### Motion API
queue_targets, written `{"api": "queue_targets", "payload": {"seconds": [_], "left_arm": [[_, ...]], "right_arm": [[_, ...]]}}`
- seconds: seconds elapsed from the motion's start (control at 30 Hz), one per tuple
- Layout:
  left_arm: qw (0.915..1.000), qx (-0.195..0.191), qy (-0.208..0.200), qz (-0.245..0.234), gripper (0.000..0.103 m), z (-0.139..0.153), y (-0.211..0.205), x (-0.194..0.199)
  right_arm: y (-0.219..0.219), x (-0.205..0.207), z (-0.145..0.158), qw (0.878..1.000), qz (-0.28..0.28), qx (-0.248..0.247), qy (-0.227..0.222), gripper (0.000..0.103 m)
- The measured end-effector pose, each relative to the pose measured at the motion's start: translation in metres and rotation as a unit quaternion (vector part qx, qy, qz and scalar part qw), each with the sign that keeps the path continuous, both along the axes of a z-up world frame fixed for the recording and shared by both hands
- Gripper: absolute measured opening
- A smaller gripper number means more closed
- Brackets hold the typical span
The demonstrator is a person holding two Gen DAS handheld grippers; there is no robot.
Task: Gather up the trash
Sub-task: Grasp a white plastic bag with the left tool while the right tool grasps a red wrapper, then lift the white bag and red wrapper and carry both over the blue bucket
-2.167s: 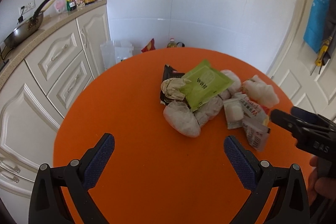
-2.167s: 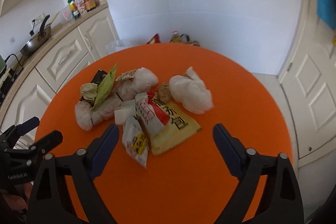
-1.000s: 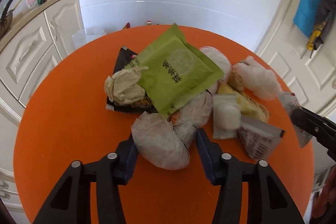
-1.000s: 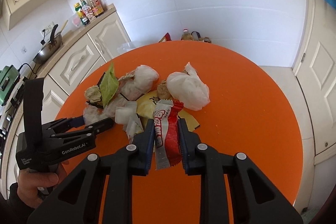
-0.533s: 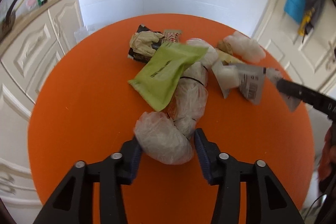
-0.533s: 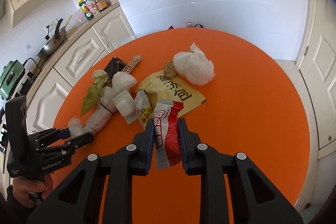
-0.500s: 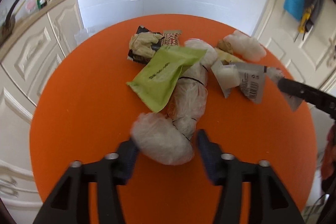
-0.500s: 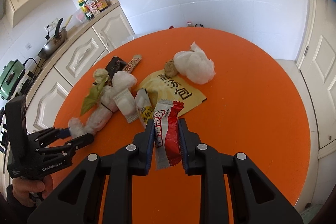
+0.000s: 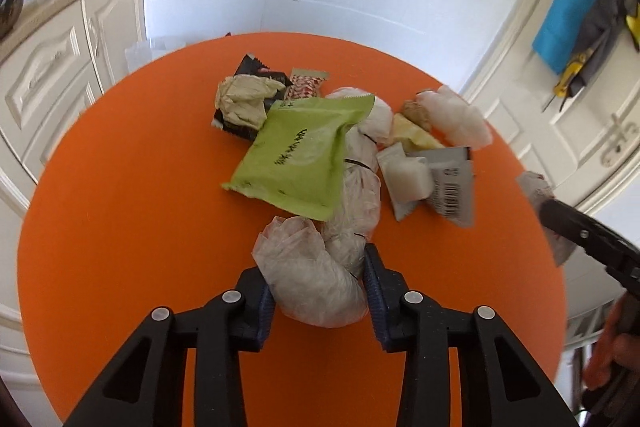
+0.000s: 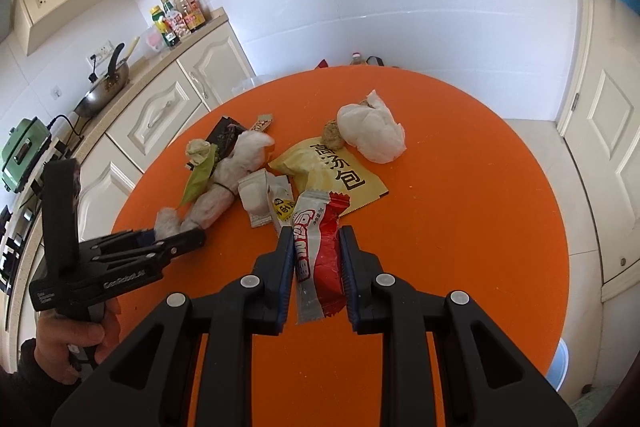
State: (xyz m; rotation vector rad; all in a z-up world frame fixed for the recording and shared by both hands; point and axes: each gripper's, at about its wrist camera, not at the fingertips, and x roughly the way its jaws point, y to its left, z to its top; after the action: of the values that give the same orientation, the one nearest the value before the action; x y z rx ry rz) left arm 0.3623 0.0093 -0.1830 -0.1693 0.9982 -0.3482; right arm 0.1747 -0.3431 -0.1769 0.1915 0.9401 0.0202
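Trash lies heaped on a round orange table. My left gripper is shut on a crumpled clear plastic bag, the near end of a string of knotted bags. A green packet leans on that string. My right gripper is shut on a red and white snack wrapper, held above the table. The left gripper also shows in the right wrist view, and the right gripper at the right edge of the left wrist view.
On the table lie a yellow packet, a white bag bundle, small white sachets, a black wrapper and crumpled paper. Cream cabinets with a wok and bottles stand left. A white door is right.
Both grippers closed from open, the left on the plastic bag, the right on the red wrapper. The left has dragged the bag string toward me; the right has lifted its wrapper off the pile.
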Motion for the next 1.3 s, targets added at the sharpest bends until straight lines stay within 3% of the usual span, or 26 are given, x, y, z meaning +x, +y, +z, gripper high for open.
{"api": "queue_targets", "payload": {"seconds": [0.17, 0.33, 0.53, 0.8, 0.9, 1.13, 1.3], "left_arm": [[0.9990, -0.039, -0.018, -0.009, 0.034, 0.019, 0.014, -0.024], [0.9969, -0.055, -0.053, -0.020, 0.033, 0.049, 0.015, -0.046], [0.9908, -0.044, -0.122, -0.038, 0.033, 0.087, 0.009, -0.076], [0.9820, -0.052, -0.159, -0.086, 0.033, 0.116, -0.013, -0.105], [0.9808, -0.051, -0.153, -0.110, 0.032, 0.110, -0.034, -0.106], [0.9873, 0.004, -0.100, -0.123, 0.032, 0.067, -0.057, -0.091], [0.9860, 0.044, -0.069, -0.145, 0.033, 0.047, -0.076, -0.086]], "right_arm": [[-0.001, -0.006, 0.006, 1.000, 0.000, 0.000, -0.006, 0.022], [-0.003, -0.016, 0.017, 1.000, -0.002, -0.001, -0.018, 0.022], [-0.011, -0.036, 0.038, 0.999, -0.017, -0.008, -0.042, 0.022], [-0.037, -0.074, 0.062, 0.996, -0.054, -0.016, -0.069, 0.022], [-0.050, -0.083, 0.064, 0.995, -0.069, -0.015, -0.068, 0.022], [-0.064, -0.096, 0.043, 0.996, -0.081, -0.003, -0.046, 0.022], [-0.067, -0.097, 0.029, 0.996, -0.081, 0.009, -0.037, 0.022]]}}
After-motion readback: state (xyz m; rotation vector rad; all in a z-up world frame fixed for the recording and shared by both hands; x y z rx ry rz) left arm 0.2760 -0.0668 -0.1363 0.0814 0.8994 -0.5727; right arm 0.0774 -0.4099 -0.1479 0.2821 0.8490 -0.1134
